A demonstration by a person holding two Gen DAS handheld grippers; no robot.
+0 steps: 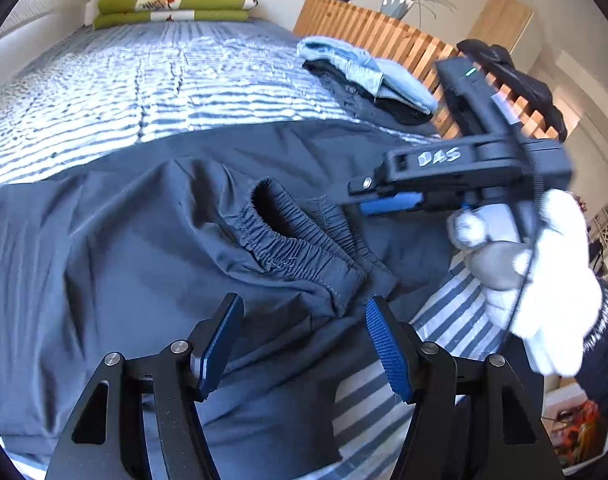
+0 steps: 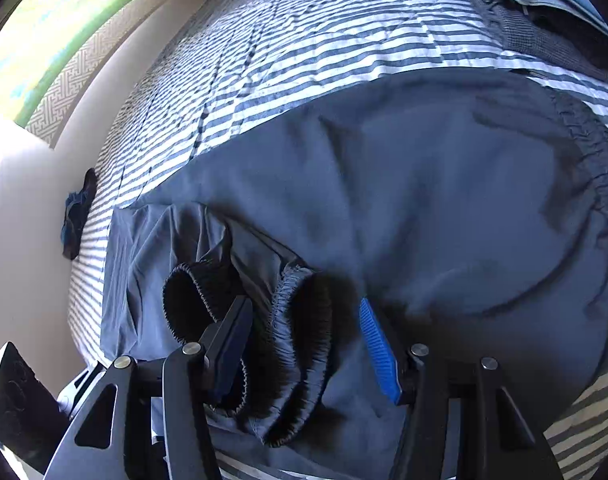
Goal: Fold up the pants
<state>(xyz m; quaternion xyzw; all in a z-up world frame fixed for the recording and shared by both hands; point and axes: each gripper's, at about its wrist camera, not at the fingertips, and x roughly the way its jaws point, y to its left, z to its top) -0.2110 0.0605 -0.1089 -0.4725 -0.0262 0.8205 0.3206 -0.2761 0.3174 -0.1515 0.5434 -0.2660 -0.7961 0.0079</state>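
Observation:
Dark blue-grey pants [image 1: 124, 248] lie spread on a striped bedspread [image 1: 144, 80]. Their elastic cuffs [image 1: 300, 240] are bunched near the middle. My left gripper [image 1: 304, 308] stands open just above the pants' near edge, with a fold of fabric below the gap and no pad pressing on it. The right gripper [image 1: 363, 196], held by a white-gloved hand [image 1: 543, 280], hovers over the cuffs. In the right wrist view the right gripper [image 2: 304, 308] is open, with one elastic cuff [image 2: 300, 344] lying between its fingers. The waistband [image 2: 599, 184] is at the right.
A pile of folded clothes [image 1: 367, 76] sits at the bed's far right, beside a wooden slatted board [image 1: 383, 36]. Folded green and red blankets [image 1: 176, 0] lie at the bed's far end. A small dark garment [image 2: 78, 216] hangs at the bed's left edge by the wall.

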